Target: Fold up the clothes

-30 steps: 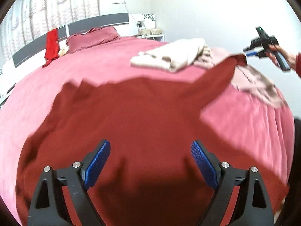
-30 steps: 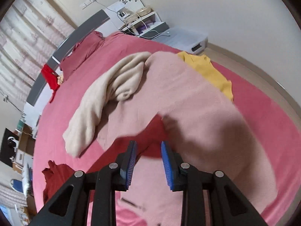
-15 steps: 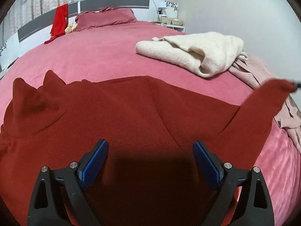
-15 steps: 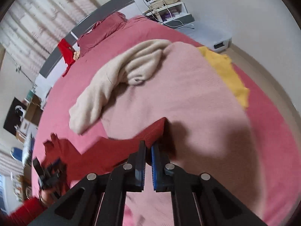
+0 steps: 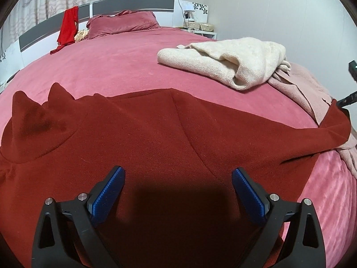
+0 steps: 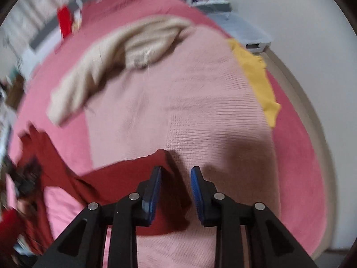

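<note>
Lying limp and soft on the bed, red sweater wants sleeve-end grips; left gripper fingers spread wide, right gripper fingers just parted, sleeve loose between.

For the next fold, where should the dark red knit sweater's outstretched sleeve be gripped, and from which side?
Probably at the cuff end of the dark red knit sweater sleeve, from above: it lies flat over the pale pink knit garment, under the parted right claw.

Even light; rt view motion-blurred.
</note>
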Action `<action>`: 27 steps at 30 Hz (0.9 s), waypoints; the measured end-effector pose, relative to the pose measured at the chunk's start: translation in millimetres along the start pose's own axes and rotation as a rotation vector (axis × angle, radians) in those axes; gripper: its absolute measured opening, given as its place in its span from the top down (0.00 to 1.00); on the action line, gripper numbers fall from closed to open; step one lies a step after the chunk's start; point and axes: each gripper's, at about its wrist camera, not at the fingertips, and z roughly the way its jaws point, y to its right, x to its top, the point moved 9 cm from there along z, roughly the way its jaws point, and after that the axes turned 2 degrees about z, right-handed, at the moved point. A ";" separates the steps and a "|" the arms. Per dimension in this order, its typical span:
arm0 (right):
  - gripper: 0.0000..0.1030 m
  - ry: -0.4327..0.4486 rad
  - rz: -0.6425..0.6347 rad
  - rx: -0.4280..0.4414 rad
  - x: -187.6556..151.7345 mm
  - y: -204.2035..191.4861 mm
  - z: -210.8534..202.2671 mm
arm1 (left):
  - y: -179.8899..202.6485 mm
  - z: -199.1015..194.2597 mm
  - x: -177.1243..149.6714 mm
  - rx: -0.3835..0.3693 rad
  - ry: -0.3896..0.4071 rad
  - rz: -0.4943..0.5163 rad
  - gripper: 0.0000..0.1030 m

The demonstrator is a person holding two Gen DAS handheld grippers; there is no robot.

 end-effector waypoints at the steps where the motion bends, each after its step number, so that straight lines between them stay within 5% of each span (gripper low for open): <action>1: 0.75 0.001 -0.011 0.022 0.2 -6.3 4.0 | -0.4 0.0 0.0 -0.003 0.000 -0.002 0.05; 3: 0.91 0.031 0.011 0.083 4.1 -14.6 5.2 | -0.9 0.2 -0.1 -0.013 0.002 -0.008 0.05; 9: 0.93 0.296 0.334 0.242 63.5 18.7 -31.1 | -2.1 0.1 -0.2 -0.037 0.007 -0.024 0.04; 13: 1.00 0.370 0.493 0.178 96.4 58.7 -26.9 | -3.5 0.6 -0.6 -0.051 0.009 -0.036 0.04; 16: 0.94 0.378 0.473 0.257 94.2 55.2 -24.1 | -4.7 1.2 -0.8 -0.068 0.011 -0.046 0.03; 18: 0.76 0.385 0.431 0.301 88.8 47.2 -30.0 | -4.5 1.8 -0.7 -0.081 0.012 -0.050 0.02; 20: 0.76 0.368 0.332 0.319 79.2 31.0 -30.6 | -4.3 1.3 -0.3 -0.085 0.013 -0.052 0.02; 27: 0.75 0.272 0.070 0.164 57.1 6.9 -5.8 | -3.6 1.8 -0.3 -0.077 0.009 -0.044 0.02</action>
